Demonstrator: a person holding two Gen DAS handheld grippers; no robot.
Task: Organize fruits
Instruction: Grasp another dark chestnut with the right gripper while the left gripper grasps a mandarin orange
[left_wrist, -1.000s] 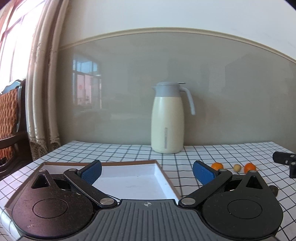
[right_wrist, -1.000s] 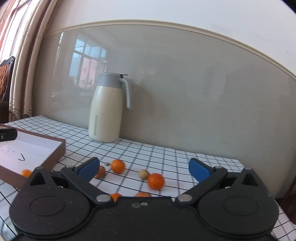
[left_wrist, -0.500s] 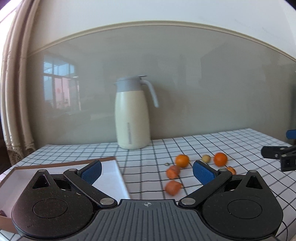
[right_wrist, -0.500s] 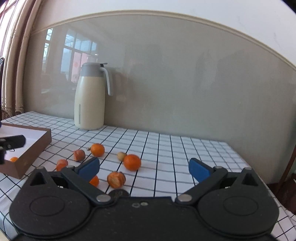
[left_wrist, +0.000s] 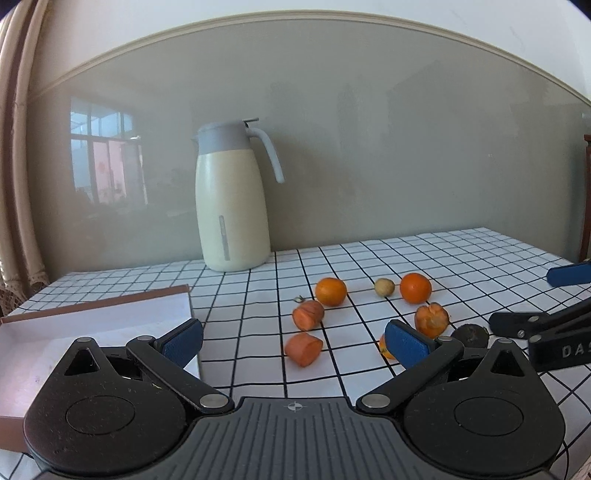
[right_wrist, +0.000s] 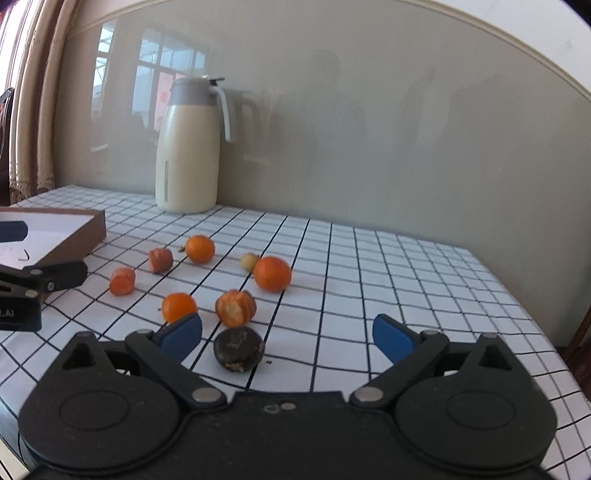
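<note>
Several small oranges and carrot-like orange pieces lie scattered on the checked tablecloth. An orange (left_wrist: 331, 291), a second orange (left_wrist: 415, 287) and a small yellow fruit (left_wrist: 384, 287) sit at the back. Cut orange pieces (left_wrist: 308, 314) (left_wrist: 303, 348) lie nearer. A dark round fruit (right_wrist: 238, 349) lies just ahead of my right gripper (right_wrist: 287, 336), which is open and empty. My left gripper (left_wrist: 295, 341) is open and empty, right of the brown tray (left_wrist: 110, 302). The right gripper also shows in the left wrist view (left_wrist: 546, 325).
A cream thermos jug (left_wrist: 232, 206) stands at the back by the wall. The tray (right_wrist: 85, 229) with a white floor sits at the left. The table's right edge (right_wrist: 546, 332) is near, with a wooden chair beyond.
My left gripper has swung right from over the tray toward the fruit. My right gripper has moved closer to the fruit, and the dark fruit now lies between its fingers' line.
</note>
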